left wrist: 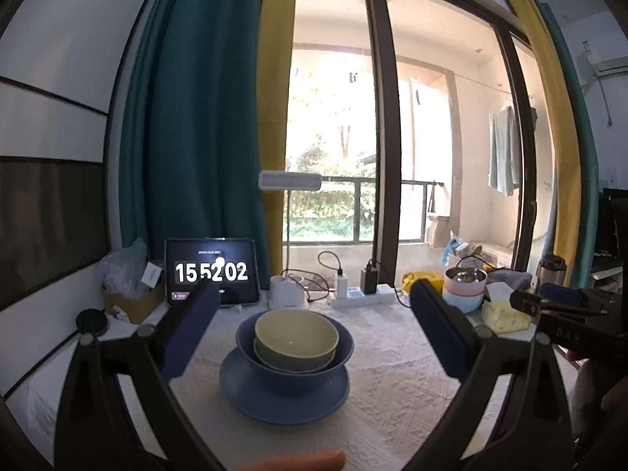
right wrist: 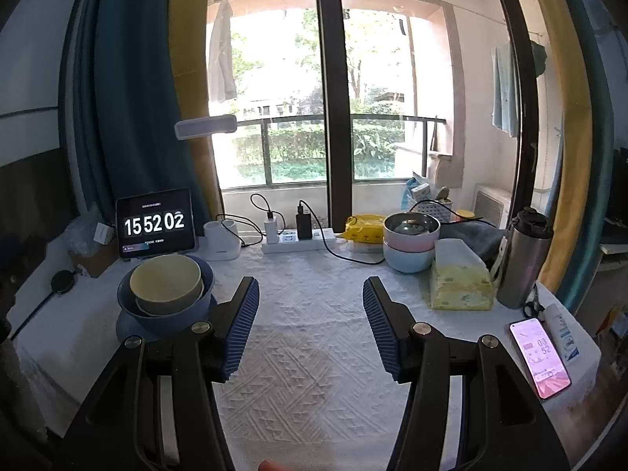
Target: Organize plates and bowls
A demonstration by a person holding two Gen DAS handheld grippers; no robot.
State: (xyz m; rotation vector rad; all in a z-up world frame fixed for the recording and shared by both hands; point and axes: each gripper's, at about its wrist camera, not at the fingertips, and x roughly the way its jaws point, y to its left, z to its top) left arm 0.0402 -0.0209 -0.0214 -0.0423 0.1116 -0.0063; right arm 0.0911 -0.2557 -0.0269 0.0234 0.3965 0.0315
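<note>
Now, your left gripper and right gripper both stand released, nothing between the pads | stack: cream bowl nested in blue bowl on blue plate, toward the table left edge | left: the pink and pale blue bowls near the back edge look unsorted.
</note>
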